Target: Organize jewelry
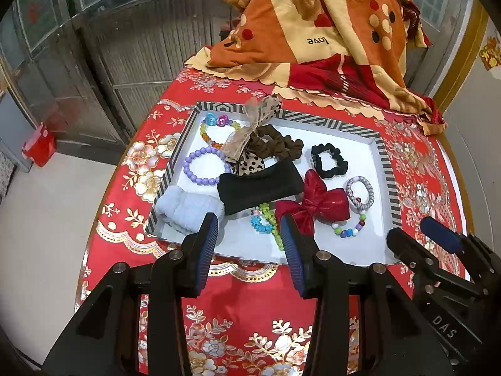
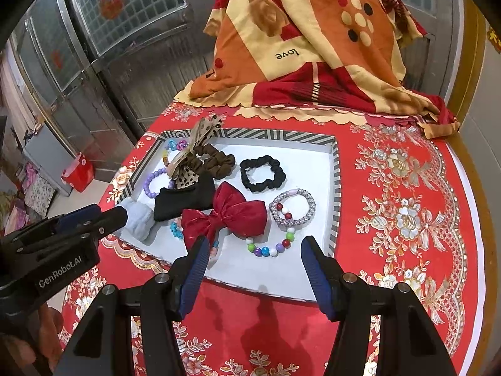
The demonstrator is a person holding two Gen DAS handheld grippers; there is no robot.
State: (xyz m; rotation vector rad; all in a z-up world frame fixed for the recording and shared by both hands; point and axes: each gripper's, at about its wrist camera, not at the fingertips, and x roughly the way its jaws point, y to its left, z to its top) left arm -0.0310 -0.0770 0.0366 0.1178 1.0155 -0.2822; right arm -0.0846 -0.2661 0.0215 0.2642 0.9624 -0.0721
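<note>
Both claws apart, nothing gripped: left gripper (image 1: 249,235) hovers at the tray's (image 1: 383,163) near edge, right gripper (image 2: 255,250) at its near right corner. Red bow (image 2: 227,214) sits mid-tray, long axis running 8-to-2 o'clock in the right view. Around it: black scrunchie (image 2: 261,174) at 1, beaded bracelet (image 2: 271,249) at 5, purple bead bracelet (image 1: 205,166) at 10, all on a red tablecloth (image 2: 400,219).

L gripper (image 1: 249,228) & R gripper (image 2: 255,252): fingers apart, angled down.

red bow (image 2: 231,216) in tray (image 2: 335,169), tool (image 2: 255,257) open
</note>
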